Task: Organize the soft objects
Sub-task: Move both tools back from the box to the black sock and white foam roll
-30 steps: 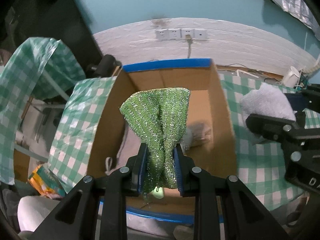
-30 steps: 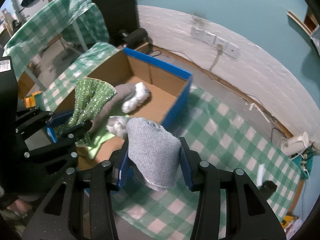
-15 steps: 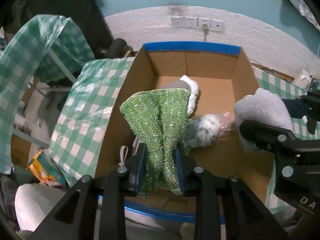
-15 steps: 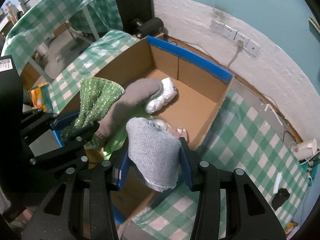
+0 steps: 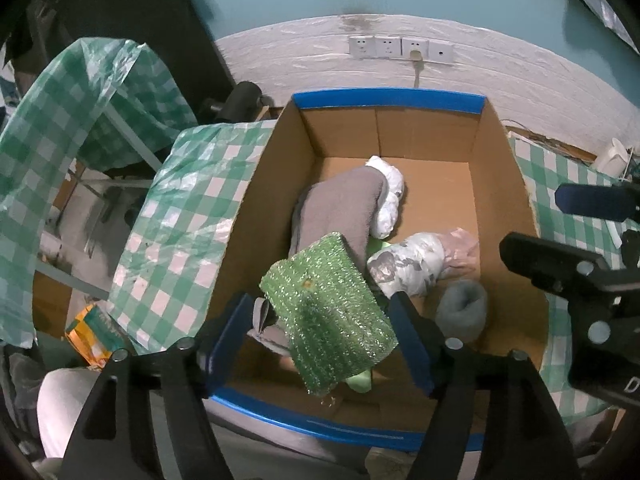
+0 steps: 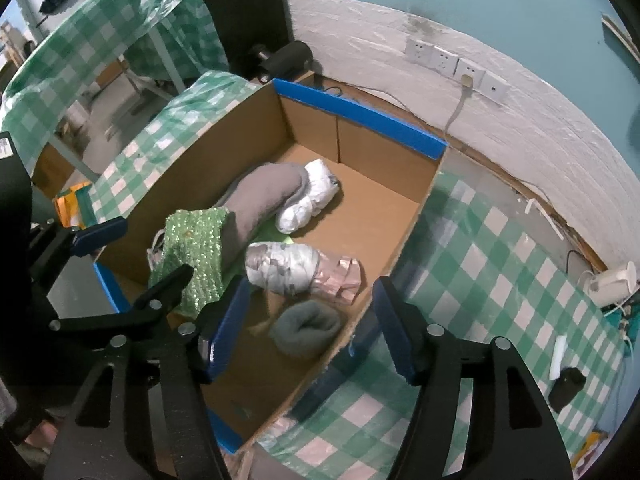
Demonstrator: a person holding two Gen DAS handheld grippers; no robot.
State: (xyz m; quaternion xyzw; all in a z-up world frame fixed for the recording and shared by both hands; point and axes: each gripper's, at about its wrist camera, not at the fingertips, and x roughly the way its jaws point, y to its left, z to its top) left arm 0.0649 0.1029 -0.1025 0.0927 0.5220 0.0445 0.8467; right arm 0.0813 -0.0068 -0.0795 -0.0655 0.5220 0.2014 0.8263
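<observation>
A cardboard box (image 5: 500,152) with blue-taped rims holds soft things; it also shows in the right wrist view (image 6: 416,216). My left gripper (image 5: 326,332) is open above the box's near left; the sparkly green cloth (image 5: 328,314) lies loose between its fingers, also seen from the right wrist (image 6: 192,252). My right gripper (image 6: 310,328) is open above the box's near right; the grey rolled sock (image 6: 306,326) lies on the box floor below it, also in the left wrist view (image 5: 462,314). A brown-grey cloth (image 5: 340,212) and white bundles (image 5: 388,200) lie further in.
The box sits on a table with a green checked cover (image 6: 496,264). A patterned bundle (image 6: 288,266) lies mid-box. A white wall with sockets (image 5: 400,46) is behind. A white kettle (image 6: 612,278) and a black item (image 6: 566,386) are at the right. An orange packet (image 5: 92,336) lies at the left.
Both grippers opened. The green cloth dropped from the left gripper into the box, and the grey sock dropped from the right gripper onto the box floor.
</observation>
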